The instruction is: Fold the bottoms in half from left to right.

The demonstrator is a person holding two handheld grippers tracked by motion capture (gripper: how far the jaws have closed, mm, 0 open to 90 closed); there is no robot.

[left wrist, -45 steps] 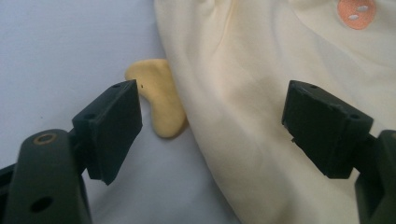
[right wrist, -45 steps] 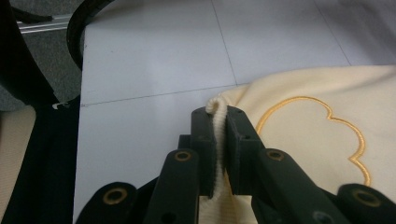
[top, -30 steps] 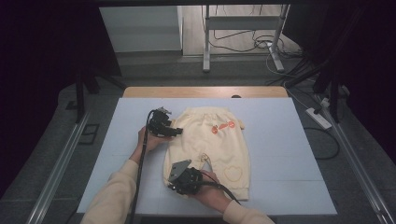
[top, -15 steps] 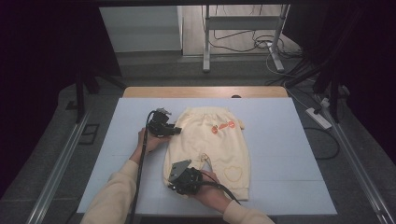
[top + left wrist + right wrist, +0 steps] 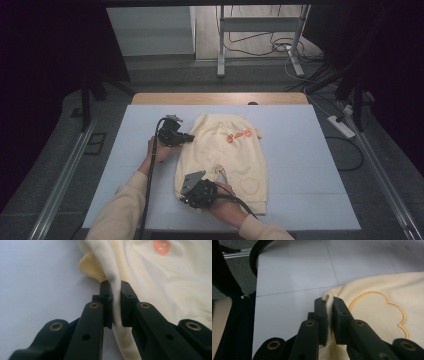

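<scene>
little has shifted since a second ago; both hands stay put. from above, the cream garment (image 5: 225, 155) lies on the white table (image 5: 310, 165), left gripper (image 5: 186, 137) at its left edge, right gripper (image 5: 186, 194) at the near hem. left gripper view: jaws clamp a fabric fold. right gripper view: jaws pinch the ribbed hem (image 5: 329, 315).

Garment (image 5: 225, 150) on table (image 5: 300, 165); tools at its left edge.
</scene>
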